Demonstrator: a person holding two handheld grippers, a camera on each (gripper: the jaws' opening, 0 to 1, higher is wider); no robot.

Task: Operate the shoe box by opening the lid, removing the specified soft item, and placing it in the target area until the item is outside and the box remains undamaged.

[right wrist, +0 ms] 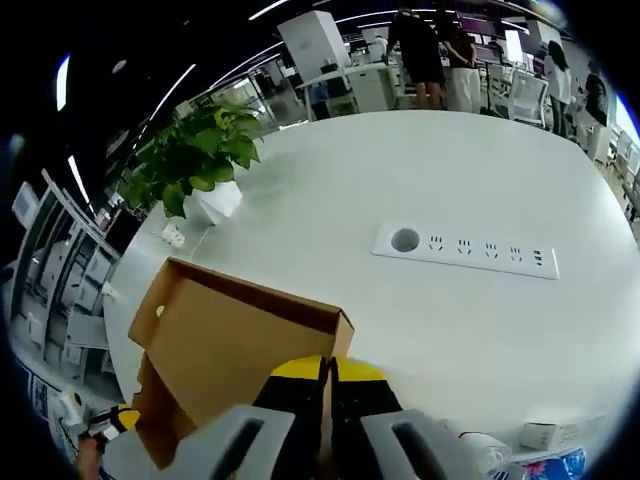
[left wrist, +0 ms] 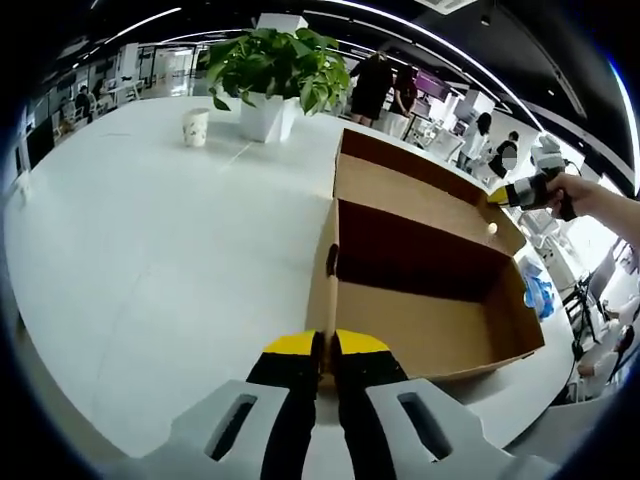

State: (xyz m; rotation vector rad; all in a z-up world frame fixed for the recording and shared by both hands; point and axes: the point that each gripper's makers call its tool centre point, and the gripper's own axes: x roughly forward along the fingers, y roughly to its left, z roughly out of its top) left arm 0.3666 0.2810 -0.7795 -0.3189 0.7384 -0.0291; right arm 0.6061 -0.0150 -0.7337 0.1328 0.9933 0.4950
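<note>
Left tongs pinch shoe box wall corner | right tongs clamp lid edge, open | box on white desk | soft item unseen (interior looks bare) | next: locate item.

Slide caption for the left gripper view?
Left hand-held gripper pinches the open shoe box wall; right hand-held gripper holds its lid.

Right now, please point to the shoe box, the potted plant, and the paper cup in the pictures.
shoe box (left wrist: 420, 325): left gripper view, on its inner floor.
potted plant (left wrist: 275, 60): left gripper view, on its leaves.
paper cup (left wrist: 195, 127): left gripper view, on its side wall.
</note>
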